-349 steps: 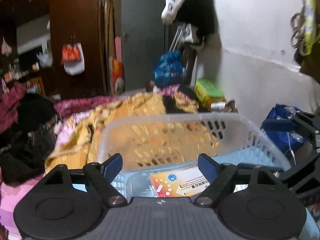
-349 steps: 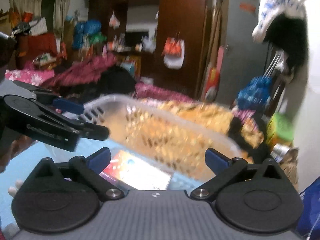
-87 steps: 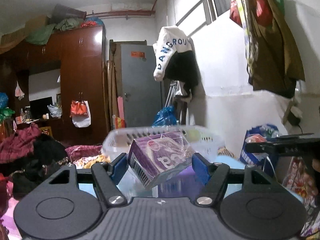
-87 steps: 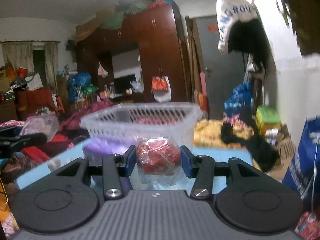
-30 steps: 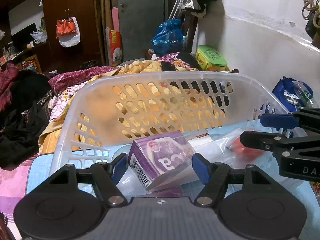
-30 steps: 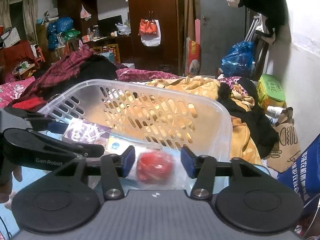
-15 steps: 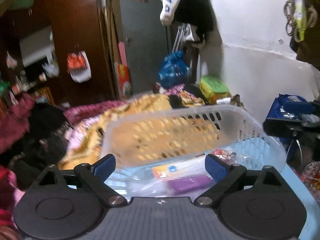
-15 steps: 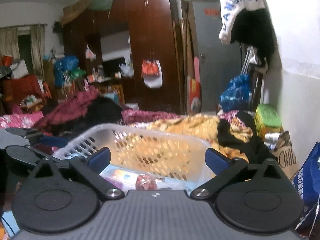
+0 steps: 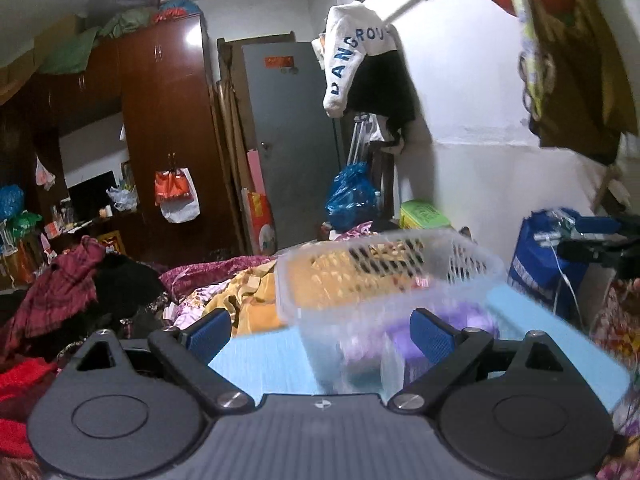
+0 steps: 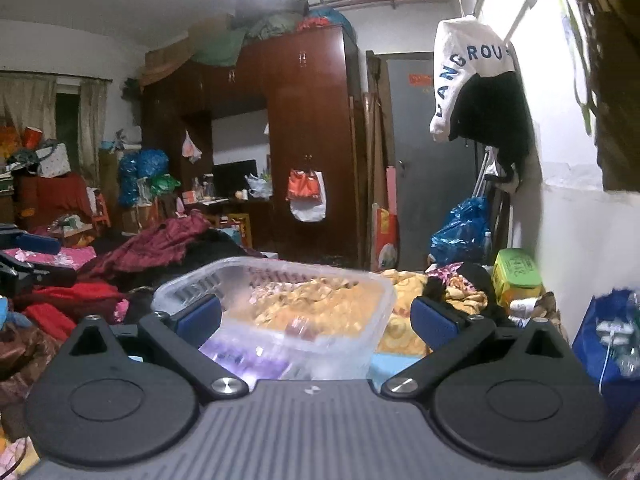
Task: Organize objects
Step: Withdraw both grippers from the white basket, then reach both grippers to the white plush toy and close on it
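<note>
Both the left gripper (image 9: 320, 336) and the right gripper (image 10: 316, 320) stood wide and empty; the basket (image 10: 276, 304) on the blue mat (image 9: 264, 364) held purple and red packets; little seemed left.

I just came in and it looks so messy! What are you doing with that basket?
A person is tidying small things into the clear basket on the blue mat. Both hand-held grippers are open and empty: the left hand-held gripper and the right hand-held gripper sit just in front of the basket. Inside it you can make out a purple pack and something small and red, though the view is blurry. Clothes lie piled on the bed behind.
</note>
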Tool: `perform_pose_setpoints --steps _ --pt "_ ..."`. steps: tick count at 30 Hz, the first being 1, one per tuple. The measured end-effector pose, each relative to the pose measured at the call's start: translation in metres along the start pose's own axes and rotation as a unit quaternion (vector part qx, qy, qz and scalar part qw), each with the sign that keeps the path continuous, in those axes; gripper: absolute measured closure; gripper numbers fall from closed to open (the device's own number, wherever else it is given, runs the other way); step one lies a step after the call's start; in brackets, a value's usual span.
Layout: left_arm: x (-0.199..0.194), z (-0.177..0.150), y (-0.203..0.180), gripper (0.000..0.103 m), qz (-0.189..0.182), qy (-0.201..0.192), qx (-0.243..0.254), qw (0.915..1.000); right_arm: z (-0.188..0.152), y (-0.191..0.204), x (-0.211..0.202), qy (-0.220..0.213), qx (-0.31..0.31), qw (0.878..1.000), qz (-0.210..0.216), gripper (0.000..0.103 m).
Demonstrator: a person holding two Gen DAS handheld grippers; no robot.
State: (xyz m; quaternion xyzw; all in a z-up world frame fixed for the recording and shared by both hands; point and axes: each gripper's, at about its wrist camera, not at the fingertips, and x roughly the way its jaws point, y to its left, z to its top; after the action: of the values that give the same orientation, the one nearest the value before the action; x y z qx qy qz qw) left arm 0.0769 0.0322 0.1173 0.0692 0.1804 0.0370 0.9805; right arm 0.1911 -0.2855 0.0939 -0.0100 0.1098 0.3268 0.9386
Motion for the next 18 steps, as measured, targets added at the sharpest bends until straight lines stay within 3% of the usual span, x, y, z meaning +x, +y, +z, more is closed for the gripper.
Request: perform_pose_setpoints --steps 3,5,7,10,14,18 --pt "-0.003 -0.038 -0.002 0.006 0.024 -0.017 -0.012 0.9995 -0.032 0.015 -0.006 -0.018 0.011 1.0 0.012 0.0" --pt "0.001 -0.059 -0.002 0.006 0.043 -0.027 -0.028 0.9983 -0.054 0.029 -0.002 -0.022 0.027 0.998 0.043 0.0" --pt "0.009 -0.078 0.001 0.006 0.038 -0.023 -0.054 0.9975 -0.071 0.049 0.011 -0.017 0.037 0.996 0.08 0.0" --pt "0.027 -0.098 0.012 0.006 0.014 -0.01 -0.087 0.9961 -0.084 0.082 0.035 -0.006 0.025 0.994 0.107 0.0" --pt "0.044 -0.115 0.019 0.007 0.042 -0.006 -0.096 0.9945 -0.091 0.109 0.07 0.006 0.015 0.992 0.129 0.001" --pt "0.053 -0.127 0.026 0.01 0.037 -0.004 -0.111 0.9931 -0.092 0.115 0.1 0.036 0.014 0.993 0.116 0.021"
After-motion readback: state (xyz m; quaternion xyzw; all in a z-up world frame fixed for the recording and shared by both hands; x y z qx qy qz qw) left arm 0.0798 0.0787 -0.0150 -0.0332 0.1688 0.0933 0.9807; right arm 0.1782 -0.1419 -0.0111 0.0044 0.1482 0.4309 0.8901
